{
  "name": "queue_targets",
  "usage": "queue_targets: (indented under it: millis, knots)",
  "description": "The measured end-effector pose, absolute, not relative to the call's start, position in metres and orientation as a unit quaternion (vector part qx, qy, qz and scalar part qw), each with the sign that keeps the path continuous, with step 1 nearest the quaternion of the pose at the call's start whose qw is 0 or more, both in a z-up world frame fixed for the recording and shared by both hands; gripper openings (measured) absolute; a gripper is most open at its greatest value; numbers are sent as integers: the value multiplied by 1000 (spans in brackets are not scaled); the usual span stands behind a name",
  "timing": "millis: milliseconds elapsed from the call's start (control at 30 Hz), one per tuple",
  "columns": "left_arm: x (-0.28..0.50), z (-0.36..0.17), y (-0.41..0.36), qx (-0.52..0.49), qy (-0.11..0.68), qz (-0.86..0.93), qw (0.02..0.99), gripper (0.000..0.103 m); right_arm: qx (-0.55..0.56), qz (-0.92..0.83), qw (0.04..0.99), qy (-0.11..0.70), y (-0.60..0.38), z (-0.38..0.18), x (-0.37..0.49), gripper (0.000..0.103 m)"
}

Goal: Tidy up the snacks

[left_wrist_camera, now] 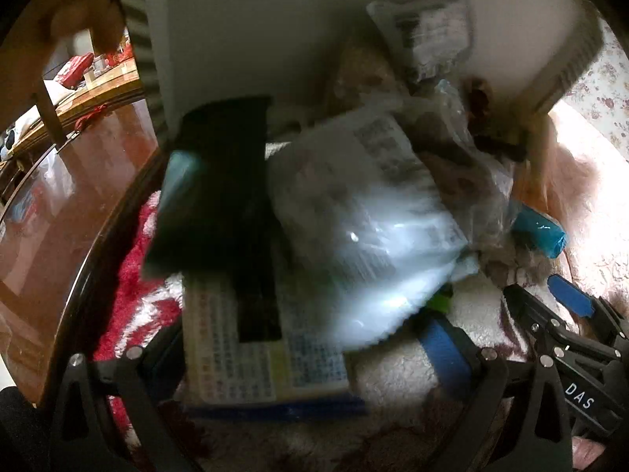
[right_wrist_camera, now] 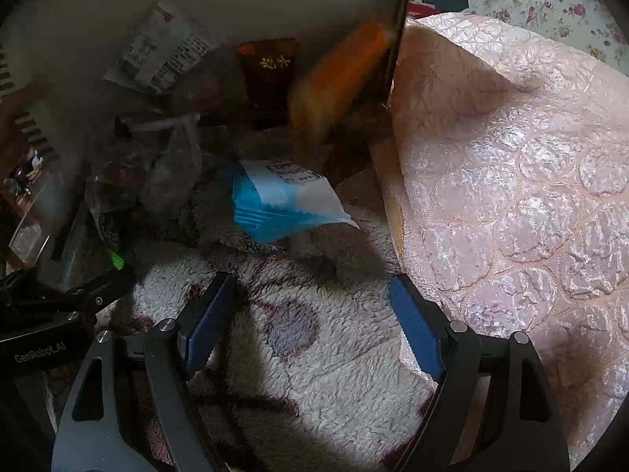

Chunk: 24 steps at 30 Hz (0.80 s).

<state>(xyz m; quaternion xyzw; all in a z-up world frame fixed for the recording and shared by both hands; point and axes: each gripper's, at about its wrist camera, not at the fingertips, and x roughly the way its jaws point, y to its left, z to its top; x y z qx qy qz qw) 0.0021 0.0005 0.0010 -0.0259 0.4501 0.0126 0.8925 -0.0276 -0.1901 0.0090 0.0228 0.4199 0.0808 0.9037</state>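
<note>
My left gripper (left_wrist_camera: 306, 358) has its jaws wide apart around a flat printed snack box (left_wrist_camera: 267, 350) lying on the fluffy rug; whether the pads press it is unclear. A clear bag with a white label (left_wrist_camera: 373, 212) lies blurred over the box's far end, with a dark package (left_wrist_camera: 212, 185) to its left. My right gripper (right_wrist_camera: 310, 322) is open and empty over the rug, short of a blue and white snack pouch (right_wrist_camera: 279, 200). An orange pack (right_wrist_camera: 342, 78), a dark red box (right_wrist_camera: 267, 70) and a white labelled bag (right_wrist_camera: 165, 51) lie beyond against a white panel.
A white panel (left_wrist_camera: 255, 31) rises behind the snack pile. A glossy wooden table edge (left_wrist_camera: 70, 212) curves along the left. A pink quilted cover (right_wrist_camera: 511, 181) rises on the right. The right gripper's body (left_wrist_camera: 566, 334) shows at the left view's lower right.
</note>
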Motion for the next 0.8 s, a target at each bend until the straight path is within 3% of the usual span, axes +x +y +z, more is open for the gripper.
queue_targets:
  millis: [800]
  knots:
    - [-1,1,-1,-26,450,12,893,103,24,81,904,420,-191,8,-29,82]
